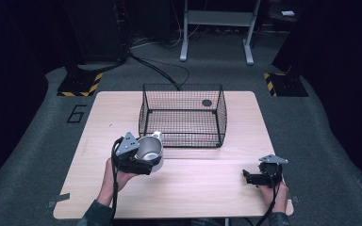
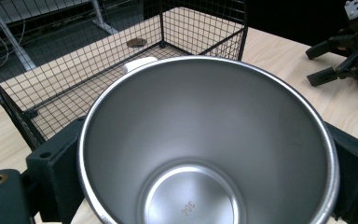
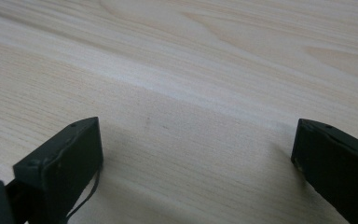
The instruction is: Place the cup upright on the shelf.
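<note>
Filling the left gripper view, we note the steel cup (image 2: 209,140) pinched between the jaws of the left hand-held gripper (image 2: 205,186), its bare inside and a stamped mark on its floor visible here, whereas our high view shows instead its outer wall and small handle. From above we log the cup (image 1: 150,151) at the left front of the tabletop (image 1: 207,188), just before the black wire basket (image 1: 183,114) and its near wall, mouth tilted up and toward the person. Well apart at the right front, our right hand-held gripper (image 1: 252,177) holds its jaws spread over bare wood.
</note>
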